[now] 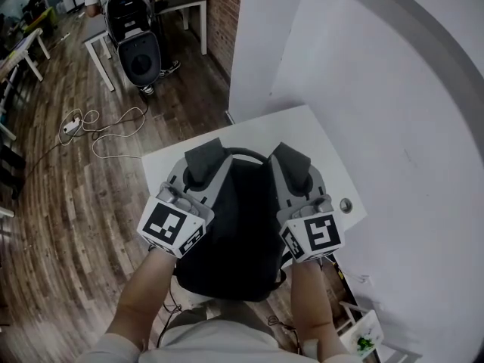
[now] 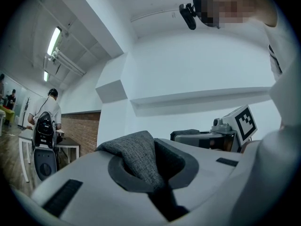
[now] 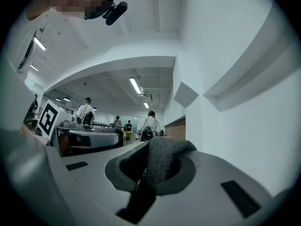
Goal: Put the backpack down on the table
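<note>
Together outstretched, left gripper [image 1: 204, 159] and right gripper [image 1: 292, 162] level, each clamped on backpack [image 1: 240, 233], at table [image 1: 321, 142].

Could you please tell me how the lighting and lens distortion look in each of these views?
Head view: dim, cool-toned, fisheye, the wall edge bending into an arc; the backpack is a dark mass with little detail. Left gripper view: round black vignette, ceiling lamp blown out, grey fabric between the jaws sharp. Right gripper view: same vignette, ceiling lamps glaring, distant people soft.
</note>
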A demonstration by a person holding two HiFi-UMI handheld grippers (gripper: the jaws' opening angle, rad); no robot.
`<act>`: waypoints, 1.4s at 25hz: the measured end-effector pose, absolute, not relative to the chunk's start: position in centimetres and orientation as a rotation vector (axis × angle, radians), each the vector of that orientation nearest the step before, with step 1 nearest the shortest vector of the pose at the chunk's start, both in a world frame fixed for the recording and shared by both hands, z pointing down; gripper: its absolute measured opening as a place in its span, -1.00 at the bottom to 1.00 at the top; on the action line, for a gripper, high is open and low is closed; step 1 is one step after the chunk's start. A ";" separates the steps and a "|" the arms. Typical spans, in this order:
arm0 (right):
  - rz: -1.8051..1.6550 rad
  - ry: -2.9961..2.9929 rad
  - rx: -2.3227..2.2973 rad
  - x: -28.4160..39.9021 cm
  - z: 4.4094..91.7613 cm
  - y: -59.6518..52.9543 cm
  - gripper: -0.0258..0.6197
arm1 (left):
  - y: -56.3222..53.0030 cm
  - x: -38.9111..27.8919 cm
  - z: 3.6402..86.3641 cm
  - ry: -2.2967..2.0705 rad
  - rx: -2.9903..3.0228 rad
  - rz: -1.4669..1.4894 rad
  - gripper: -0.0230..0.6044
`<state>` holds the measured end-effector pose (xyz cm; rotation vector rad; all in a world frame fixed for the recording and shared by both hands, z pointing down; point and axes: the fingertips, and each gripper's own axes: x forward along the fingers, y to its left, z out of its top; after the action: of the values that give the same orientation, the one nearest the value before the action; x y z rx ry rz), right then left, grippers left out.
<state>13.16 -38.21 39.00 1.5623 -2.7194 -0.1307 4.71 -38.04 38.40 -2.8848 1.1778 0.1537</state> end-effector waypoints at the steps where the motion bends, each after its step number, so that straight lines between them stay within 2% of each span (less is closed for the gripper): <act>1: -0.126 -2.714 1.560 13.2 39.3 -38.3 -0.74 | -38.2 4.8 38.8 1.180 -2.889 0.146 -0.78; 35: 0.058 -2.649 1.525 13.5 46.4 -39.1 -0.74 | -39.5 6.3 48.5 1.252 -3.069 -0.128 -0.78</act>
<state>13.49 -39.12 46.41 1.5250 -2.6488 0.0581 6.32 -39.55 48.46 -3.0693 1.2516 -0.1275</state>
